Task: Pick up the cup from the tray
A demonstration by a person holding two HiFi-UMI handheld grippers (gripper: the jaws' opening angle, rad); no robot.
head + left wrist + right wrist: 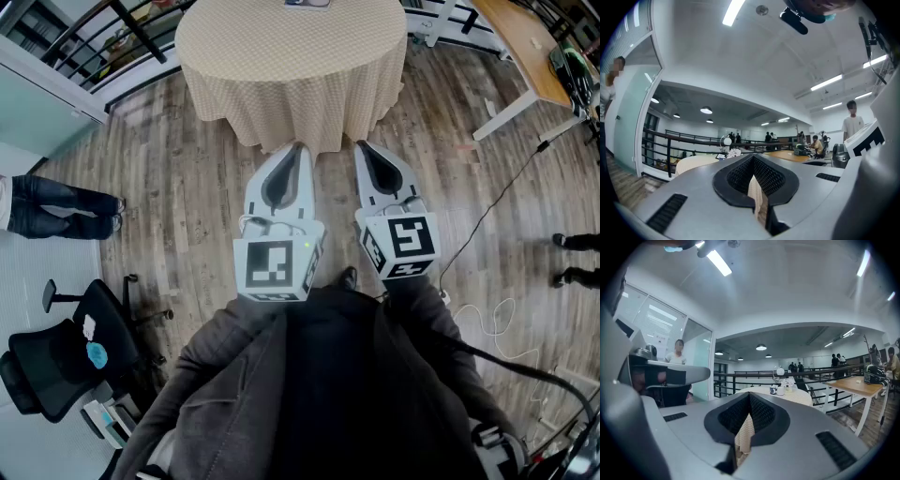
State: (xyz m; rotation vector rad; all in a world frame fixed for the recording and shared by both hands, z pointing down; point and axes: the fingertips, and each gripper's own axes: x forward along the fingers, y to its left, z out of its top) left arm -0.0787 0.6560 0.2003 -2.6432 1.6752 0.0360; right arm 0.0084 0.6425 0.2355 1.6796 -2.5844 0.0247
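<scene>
I hold both tools out ahead of my dark jacket, well short of the round tabletop with its beige checked cloth. In the head view the left gripper and the right gripper lie side by side over the wooden floor, apart from each other, their tips aimed at the near edge of the cloth.

In the left gripper view the left gripper has its fingers drawn together at the tips. Nothing sits between them, and only a thin slit lower down shows a strip of the checked cloth beyond. The right gripper view gives the same picture: the right gripper is closed tip to tip on nothing, with cloth showing through the narrow gap under the ribbed pads.

The cup is far off, a small dark shape standing on the tabletop in the right gripper view. A white cup stands just beside it, with flowers and a globe lamp behind. It is too small for me to make out a tray beneath it.

An office chair stands at my lower left. A wooden desk stands off to the upper right, and a cable trails across the boards near it.
</scene>
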